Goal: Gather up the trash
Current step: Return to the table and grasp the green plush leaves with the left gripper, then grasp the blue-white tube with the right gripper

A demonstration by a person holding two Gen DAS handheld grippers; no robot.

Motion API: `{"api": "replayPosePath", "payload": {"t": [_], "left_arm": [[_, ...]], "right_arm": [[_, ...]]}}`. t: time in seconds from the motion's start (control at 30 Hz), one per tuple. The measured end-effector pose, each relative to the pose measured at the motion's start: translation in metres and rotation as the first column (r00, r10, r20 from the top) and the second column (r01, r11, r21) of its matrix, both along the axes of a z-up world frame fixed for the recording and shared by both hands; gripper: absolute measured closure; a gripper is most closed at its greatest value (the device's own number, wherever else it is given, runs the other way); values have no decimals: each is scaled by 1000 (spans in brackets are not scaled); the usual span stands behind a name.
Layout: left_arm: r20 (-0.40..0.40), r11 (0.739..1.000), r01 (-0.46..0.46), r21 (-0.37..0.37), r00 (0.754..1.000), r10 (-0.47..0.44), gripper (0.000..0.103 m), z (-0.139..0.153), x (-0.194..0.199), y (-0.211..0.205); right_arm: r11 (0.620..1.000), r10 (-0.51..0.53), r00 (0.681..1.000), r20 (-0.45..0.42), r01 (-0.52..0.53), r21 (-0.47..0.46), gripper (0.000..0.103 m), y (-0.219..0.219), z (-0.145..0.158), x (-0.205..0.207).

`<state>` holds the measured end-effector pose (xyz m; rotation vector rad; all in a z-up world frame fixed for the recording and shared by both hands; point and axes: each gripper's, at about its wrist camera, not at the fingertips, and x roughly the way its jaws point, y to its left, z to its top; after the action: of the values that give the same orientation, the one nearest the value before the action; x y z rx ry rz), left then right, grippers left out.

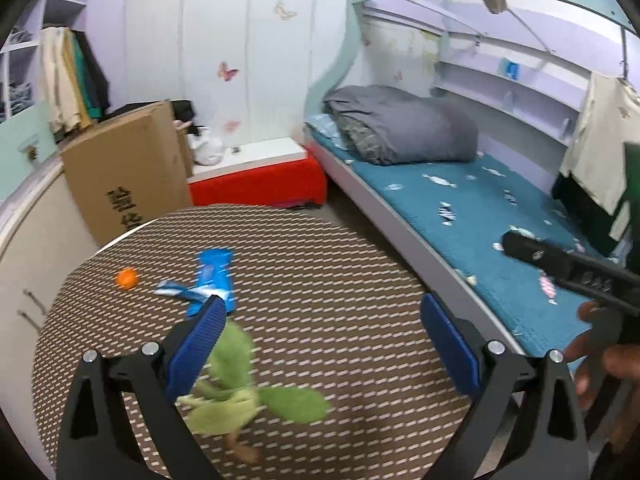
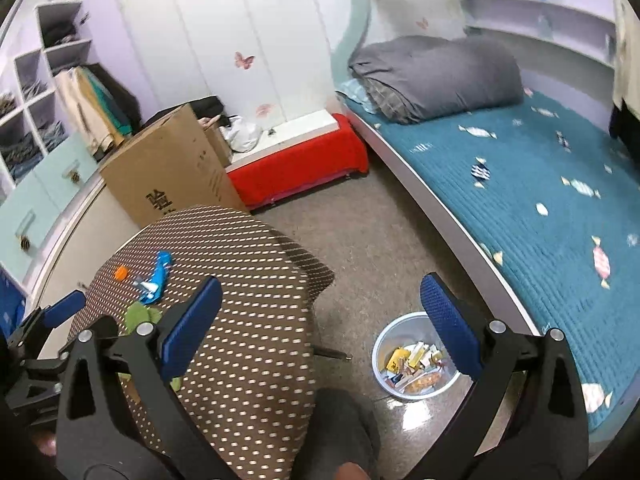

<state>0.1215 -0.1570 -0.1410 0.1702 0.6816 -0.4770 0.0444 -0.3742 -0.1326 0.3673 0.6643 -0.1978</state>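
On the round brown-patterned table (image 1: 320, 264) lie green vegetable leaves (image 1: 248, 384), a blue wrapper (image 1: 212, 280) and a small orange scrap (image 1: 127, 278). My left gripper (image 1: 324, 344) is open just above the table, its left finger over the leaves, nothing held. The right gripper (image 2: 324, 332) is open and empty, hovering between the table edge (image 2: 304, 280) and a pale bin (image 2: 416, 356) on the floor that holds several wrappers. In the right wrist view the leaves (image 2: 140, 316), blue wrapper (image 2: 158, 276) and orange scrap (image 2: 121, 273) lie at the table's far left.
A bed with a teal cover (image 2: 540, 184) runs along the right. A cardboard box (image 2: 172, 168) and a red bench (image 2: 300, 164) stand behind the table. A person's hand (image 1: 600, 360) and knee (image 2: 340, 432) are close by.
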Motion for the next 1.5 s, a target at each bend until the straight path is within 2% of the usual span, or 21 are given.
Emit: {"api": "replayPosePath", "payload": {"t": [0.17, 0.37, 0.53, 0.77, 0.8, 0.83, 0.87, 0.9, 1.0, 1.2, 1.33, 1.4, 1.5], "left_arm": [[-11, 997, -77, 27, 997, 77, 8, -19, 6, 36], [-74, 991, -132, 38, 988, 135, 8, -47, 14, 68], [-98, 989, -142, 46, 984, 146, 8, -60, 16, 75], [-119, 990, -121, 69, 985, 129, 8, -74, 26, 61], [-130, 990, -119, 75, 983, 128, 11, -80, 30, 60], [-146, 990, -115, 78, 981, 126, 28, -84, 34, 60], [-172, 990, -111, 83, 977, 124, 40, -90, 38, 60], [-201, 991, -105, 78, 972, 119, 58, -94, 41, 61], [-215, 994, -107, 21, 971, 109, 80, -94, 42, 75], [-203, 980, -198, -36, 961, 187, 82, -86, 39, 121], [-189, 958, -282, -49, 945, 268, 82, -82, 39, 158], [-183, 945, -322, -56, 934, 308, 82, -80, 41, 175], [-186, 920, -384, -71, 912, 366, 82, -78, 47, 202]], "right_arm": [[998, 61, 998, -6, -62, -32, 6, 31, 0, 7], [993, 114, 993, -35, -115, -26, 6, 50, -10, 16], [990, 137, 989, -52, -138, -25, 6, 57, -17, 21], [987, 153, 985, -75, -155, -29, 6, 68, -23, 30], [986, 160, 984, -80, -162, -29, 6, 71, -25, 32], [985, 167, 982, -84, -170, -30, 6, 73, -26, 34], [983, 178, 980, -89, -182, -35, 6, 77, -27, 37], [981, 188, 978, -94, -192, -39, 6, 80, -28, 38], [970, 236, 967, -100, -241, -45, 6, 91, -31, 49], [918, 390, 913, -117, -396, -35, 6, 134, -41, 96], [870, 484, 870, -98, -490, -48, 7, 168, -45, 129], [844, 527, 844, -95, -533, -54, 19, 186, -48, 145], [802, 581, 804, -131, -592, -81, 31, 212, -55, 168]]}}
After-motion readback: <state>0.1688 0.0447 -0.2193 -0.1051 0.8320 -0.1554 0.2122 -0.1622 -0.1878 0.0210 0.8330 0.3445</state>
